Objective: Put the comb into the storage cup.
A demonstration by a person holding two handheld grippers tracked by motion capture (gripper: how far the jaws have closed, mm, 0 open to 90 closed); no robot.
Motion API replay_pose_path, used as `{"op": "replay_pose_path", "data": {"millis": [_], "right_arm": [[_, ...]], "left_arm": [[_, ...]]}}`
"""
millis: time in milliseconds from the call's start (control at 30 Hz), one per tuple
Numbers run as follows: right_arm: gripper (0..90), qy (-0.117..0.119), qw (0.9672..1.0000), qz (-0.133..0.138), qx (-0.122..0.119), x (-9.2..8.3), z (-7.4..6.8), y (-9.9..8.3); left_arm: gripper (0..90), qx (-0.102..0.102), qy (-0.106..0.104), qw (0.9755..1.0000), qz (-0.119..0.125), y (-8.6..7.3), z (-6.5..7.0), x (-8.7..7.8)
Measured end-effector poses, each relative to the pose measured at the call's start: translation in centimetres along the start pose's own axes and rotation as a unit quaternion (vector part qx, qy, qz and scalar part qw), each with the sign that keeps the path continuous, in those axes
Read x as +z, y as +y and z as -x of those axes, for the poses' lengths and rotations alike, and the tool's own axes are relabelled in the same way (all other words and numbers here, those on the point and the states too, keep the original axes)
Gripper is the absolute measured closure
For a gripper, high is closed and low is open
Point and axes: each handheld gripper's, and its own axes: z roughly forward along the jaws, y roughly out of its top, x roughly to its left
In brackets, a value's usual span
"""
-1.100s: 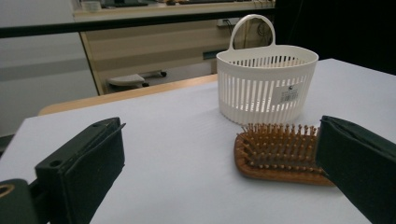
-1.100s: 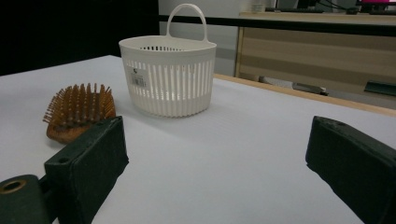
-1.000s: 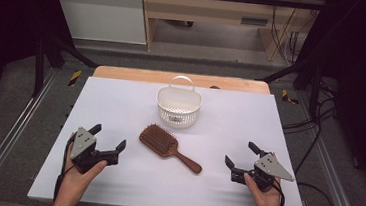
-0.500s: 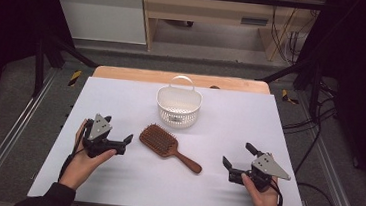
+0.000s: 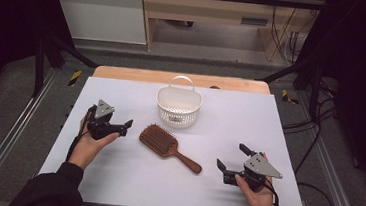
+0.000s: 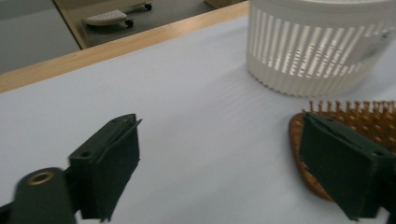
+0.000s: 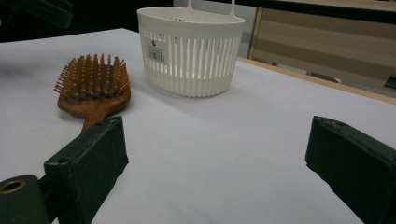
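Note:
A brown wooden hairbrush (image 5: pixel 165 144) lies bristles up in the middle of the white table, its handle pointing toward the right front. A white slatted basket (image 5: pixel 178 107) with a handle stands just behind it. My left gripper (image 5: pixel 124 127) hovers close to the left of the brush head, pointing at it. Its jaws have just been closing a little but still stand open with nothing between them. In the left gripper view the left gripper (image 6: pixel 229 158) has the hairbrush (image 6: pixel 369 116) just past its right jaw. My right gripper (image 5: pixel 230 155) rests open at the front right, near the handle's end.
The table's white sheet (image 5: pixel 279 121) ends at a wooden strip (image 5: pixel 173 77) along the back. The right gripper view shows the right gripper (image 7: pixel 219 163), with the hairbrush (image 7: pixel 93 88) and the basket (image 7: pixel 191 51) beyond it. Metal rails run along both sides of the table.
My left hand has moved to the right and a little farther from the front edge, up to the brush head. The right hand, brush and basket have stayed put.

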Motion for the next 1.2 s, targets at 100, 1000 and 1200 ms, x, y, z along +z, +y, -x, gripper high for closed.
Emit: {"op": "replay_pose_path", "data": {"millis": [100, 1000, 1200], "right_arm": [[5.3, 0.000, 1.0000, 0.000, -0.002, 0.0, -0.1, 0.0], [4.2, -0.026, 0.9968, 0.073, 0.018, -3.2, 0.9, 0.3], [3.9, -0.034, 0.9959, 0.080, 0.024, -3.6, 1.0, 0.1]], "left_arm": [[19.8, -0.019, 0.007, 0.9998, 0.004, -0.1, -0.6, 0.4], [75.5, -0.001, -0.013, 0.9999, 0.011, 0.0, 0.5, 1.3], [87.5, 0.010, -0.041, 0.9991, -0.008, -0.1, 1.4, 2.0]]}}
